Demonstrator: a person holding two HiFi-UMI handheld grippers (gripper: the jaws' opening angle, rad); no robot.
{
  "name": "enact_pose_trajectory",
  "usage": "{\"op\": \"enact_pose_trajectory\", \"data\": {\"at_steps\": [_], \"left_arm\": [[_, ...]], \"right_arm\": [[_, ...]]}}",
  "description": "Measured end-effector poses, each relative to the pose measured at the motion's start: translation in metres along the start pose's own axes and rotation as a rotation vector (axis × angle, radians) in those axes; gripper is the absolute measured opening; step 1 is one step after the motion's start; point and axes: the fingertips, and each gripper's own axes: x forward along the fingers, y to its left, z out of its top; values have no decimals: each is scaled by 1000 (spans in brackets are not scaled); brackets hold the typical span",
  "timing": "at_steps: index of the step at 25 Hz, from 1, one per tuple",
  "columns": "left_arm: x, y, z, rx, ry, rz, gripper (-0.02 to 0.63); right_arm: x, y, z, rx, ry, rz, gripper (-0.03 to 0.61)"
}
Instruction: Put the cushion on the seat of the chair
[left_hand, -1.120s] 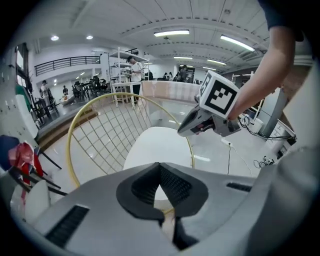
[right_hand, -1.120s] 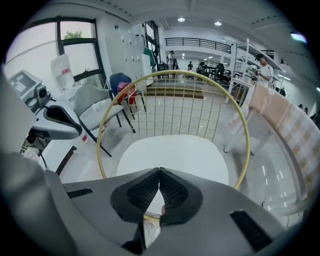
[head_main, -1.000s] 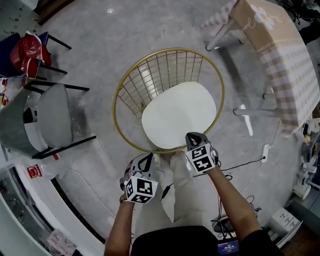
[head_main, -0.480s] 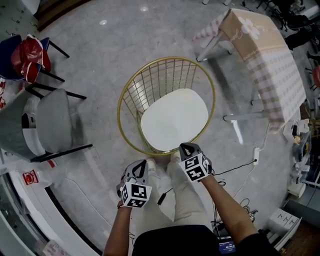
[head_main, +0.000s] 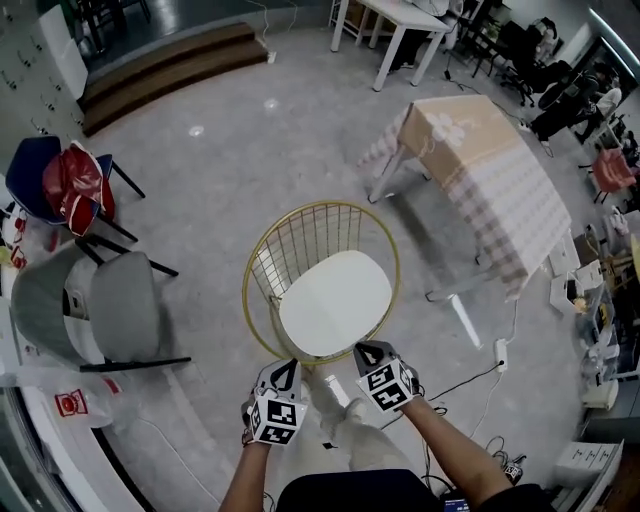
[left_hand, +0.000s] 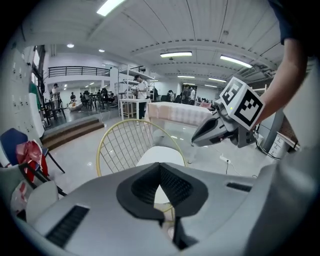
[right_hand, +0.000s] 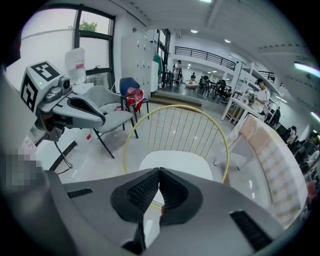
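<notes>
On the seat of the gold wire chair (head_main: 300, 240), a white cushion (head_main: 335, 302) lying flat; near its front edge, left gripper (head_main: 286, 368) and right gripper (head_main: 366, 351), jaws together, empty.

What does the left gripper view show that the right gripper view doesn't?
Left gripper view only: the right gripper from the side, shut, with the person's arm behind it.
Right gripper view only: the left gripper from the side, shut, and the big window.
Both: the gold wire chair with the white cushion lying on its seat, and the checked table. Each view also shows its own gripper shut with nothing between the jaws.
</notes>
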Motion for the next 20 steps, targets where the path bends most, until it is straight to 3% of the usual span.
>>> {"op": "enact_pose_trajectory", "data": {"at_steps": [10,13,20], "left_arm": [[-34,-51,62,3,-123,4,5],[-48,-82,78,-10,-180,10,3],[-83,-152,120,57,-267,64,5]], "right_arm": [[-75,4,39,-25,-193,23,18],[-107,10,37,-31,-256,50,18],[-189,7,16,1,-398,66,18]]}}
